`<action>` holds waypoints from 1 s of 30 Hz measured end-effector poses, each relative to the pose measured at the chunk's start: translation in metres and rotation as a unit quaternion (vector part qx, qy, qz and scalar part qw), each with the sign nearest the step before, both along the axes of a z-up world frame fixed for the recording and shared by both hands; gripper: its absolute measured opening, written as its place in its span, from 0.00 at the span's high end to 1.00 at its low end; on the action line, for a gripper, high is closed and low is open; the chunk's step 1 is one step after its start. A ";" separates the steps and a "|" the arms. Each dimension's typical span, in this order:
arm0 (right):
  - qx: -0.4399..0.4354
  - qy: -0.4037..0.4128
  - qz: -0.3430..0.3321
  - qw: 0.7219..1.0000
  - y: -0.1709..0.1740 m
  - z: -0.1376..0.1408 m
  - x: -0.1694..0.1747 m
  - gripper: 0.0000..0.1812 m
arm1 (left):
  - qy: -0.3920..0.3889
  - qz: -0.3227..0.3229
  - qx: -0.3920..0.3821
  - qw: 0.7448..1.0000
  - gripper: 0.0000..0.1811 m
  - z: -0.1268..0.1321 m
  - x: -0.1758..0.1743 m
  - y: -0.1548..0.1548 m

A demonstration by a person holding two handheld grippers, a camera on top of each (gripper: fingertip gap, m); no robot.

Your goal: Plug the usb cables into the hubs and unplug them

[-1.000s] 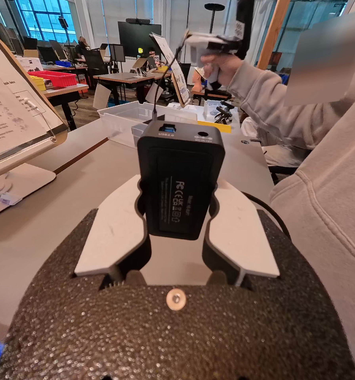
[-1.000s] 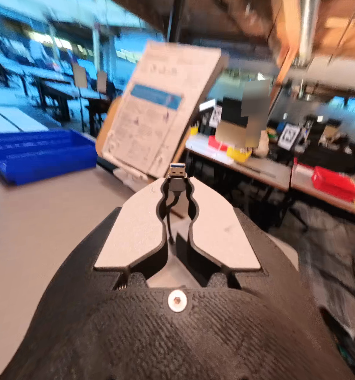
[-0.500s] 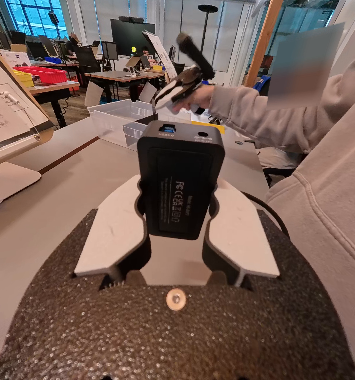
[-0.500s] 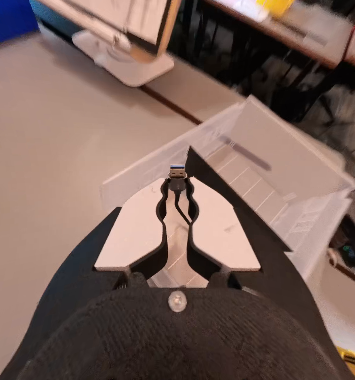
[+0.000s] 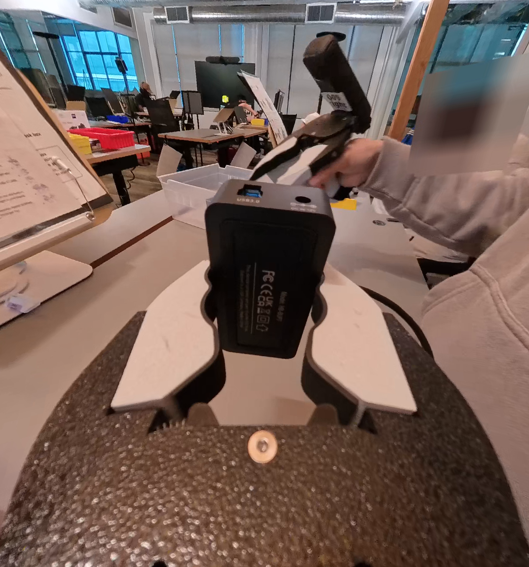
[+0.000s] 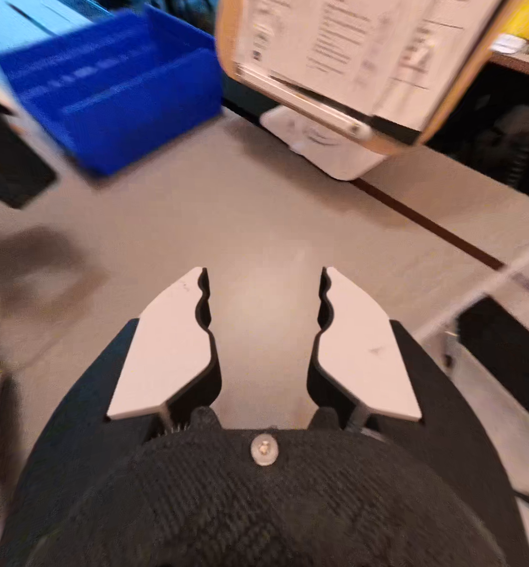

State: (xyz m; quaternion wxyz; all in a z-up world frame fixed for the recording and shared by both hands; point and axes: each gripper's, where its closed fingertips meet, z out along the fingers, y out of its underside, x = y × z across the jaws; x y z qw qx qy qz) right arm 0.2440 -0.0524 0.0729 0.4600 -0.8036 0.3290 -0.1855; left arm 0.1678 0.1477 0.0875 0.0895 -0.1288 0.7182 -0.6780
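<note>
- Two grippers: our left gripper (image 5: 264,294) clamps the rigid, smooth black plastic USB hub (image 5: 268,270) by its long sides.
- Our right gripper (image 6: 263,276) gapes wide, empty.
- We judge the hub light, slippery; grip mid-body.

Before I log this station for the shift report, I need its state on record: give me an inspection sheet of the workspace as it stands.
Surface: grey table, bare in front of the right gripper.
Job's things: black hub held upright, its blue port empty.
Clutter: clear bin and document stand on the table; blue bin at the far edge.
Grippers: left gripper shut on the hub; right gripper open, nothing between its fingers.
Cables: a black cable curves beside the left gripper; no usb plug seen.
Surroundings: desks, red bin, people seated far back.
</note>
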 end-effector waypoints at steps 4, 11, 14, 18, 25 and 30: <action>0.210 0.159 0.173 0.949 0.116 0.008 -0.083 0.61 | -0.044 -0.023 0.010 0.999 0.67 0.005 -0.006 -0.011; 0.387 0.377 0.175 0.823 0.177 -0.005 -0.111 0.68 | -0.097 -0.056 0.065 0.992 0.67 0.001 -0.016 -0.023; 0.409 0.403 0.174 0.800 0.180 -0.006 -0.111 0.77 | -0.104 -0.060 0.083 0.989 0.67 -0.004 -0.018 -0.024; 0.396 0.421 0.178 0.796 0.185 -0.010 -0.115 0.84 | -0.107 -0.067 0.089 0.988 0.67 -0.009 -0.021 -0.027; 0.398 0.431 0.175 0.790 0.188 -0.009 -0.114 0.95 | -0.106 -0.056 0.100 0.988 0.67 -0.016 -0.020 -0.027; 0.374 0.437 0.195 0.794 0.183 -0.017 -0.118 0.95 | -0.100 -0.060 0.131 0.984 0.67 -0.026 -0.022 -0.029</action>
